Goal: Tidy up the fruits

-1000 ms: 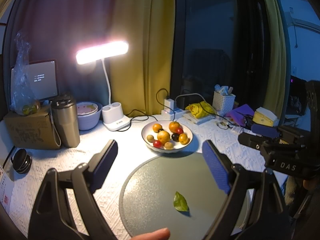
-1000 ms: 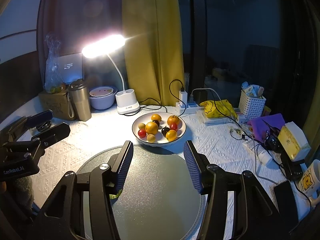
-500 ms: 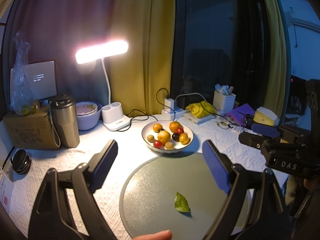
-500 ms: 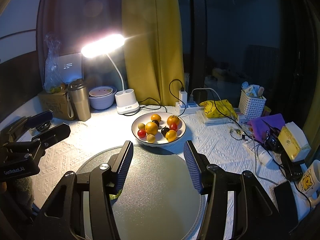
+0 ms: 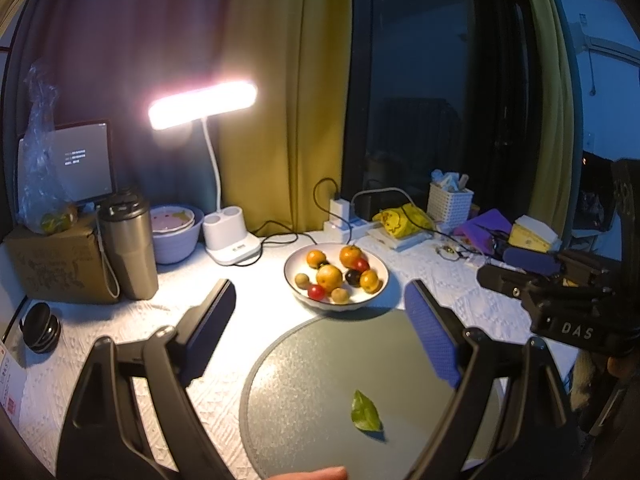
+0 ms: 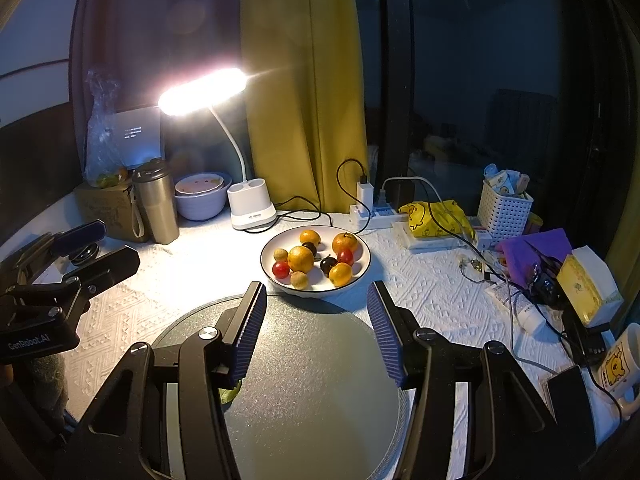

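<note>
A white bowl (image 5: 370, 302) (image 6: 362, 270) holds several small fruits: oranges (image 5: 329, 276) (image 6: 300, 259), red tomatoes (image 5: 315, 291) (image 6: 281, 269), a dark plum (image 5: 353, 277) (image 6: 328, 264) and brownish round fruits. In front of it lies a round grey tray (image 5: 312, 364) (image 6: 320, 360) with one green leaf (image 5: 365, 416) on it. My left gripper (image 5: 320, 312) is open and empty above the tray's near left side. My right gripper (image 6: 316, 308) is open and empty over the tray, just short of the bowl. Each gripper shows in the other's view: the right (image 5: 520, 276), the left (image 6: 96, 248).
A lit desk lamp (image 5: 230, 240), a steel tumbler (image 5: 128, 248), a purple bowl (image 5: 174, 232) and a cardboard box (image 5: 52, 264) stand at the back left. A power strip with cables (image 6: 368, 208), a white basket (image 6: 504, 210), a tissue box (image 6: 586, 288) and a mug (image 6: 620, 364) crowd the right.
Almost nothing: both grippers stay open and hover in place, with only a slight drift of the views.
</note>
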A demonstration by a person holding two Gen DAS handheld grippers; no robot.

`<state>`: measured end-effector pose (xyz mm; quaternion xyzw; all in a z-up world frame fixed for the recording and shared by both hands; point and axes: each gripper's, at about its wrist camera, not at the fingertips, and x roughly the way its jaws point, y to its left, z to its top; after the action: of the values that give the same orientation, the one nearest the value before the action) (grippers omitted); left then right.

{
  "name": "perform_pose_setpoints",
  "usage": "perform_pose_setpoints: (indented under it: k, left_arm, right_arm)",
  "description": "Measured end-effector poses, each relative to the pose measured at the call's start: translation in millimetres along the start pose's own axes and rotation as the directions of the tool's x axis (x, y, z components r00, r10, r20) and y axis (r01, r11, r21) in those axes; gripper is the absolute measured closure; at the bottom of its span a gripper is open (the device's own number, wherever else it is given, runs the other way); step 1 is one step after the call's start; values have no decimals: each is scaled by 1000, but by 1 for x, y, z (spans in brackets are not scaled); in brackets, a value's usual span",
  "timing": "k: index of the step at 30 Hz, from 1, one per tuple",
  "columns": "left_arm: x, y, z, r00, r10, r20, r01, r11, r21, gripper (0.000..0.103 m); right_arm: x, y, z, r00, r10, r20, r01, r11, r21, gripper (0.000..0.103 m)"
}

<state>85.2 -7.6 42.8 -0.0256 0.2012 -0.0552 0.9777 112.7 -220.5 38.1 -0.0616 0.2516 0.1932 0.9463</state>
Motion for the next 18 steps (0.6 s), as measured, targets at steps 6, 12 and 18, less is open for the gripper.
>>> perform_pose_setpoints:
  k: [6, 12, 18]
  left_arm:
    - [-2, 0, -1, 1000, 0, 1, 0, 1000, 1, 16]
    - [8, -1, 5, 1000, -3, -5, 3, 1000, 4, 16]
    - [14, 0, 4, 1000, -11, -13, 11, 1000, -1, 16]
  right_arm:
    - [2, -2, 2, 1000, -1, 0, 1, 1000, 1, 48]
    - [2, -2, 2, 1000, 0, 0, 0, 1000, 0, 48]
    - [5, -5, 4, 1000, -2, -1, 2, 1000, 5, 48]
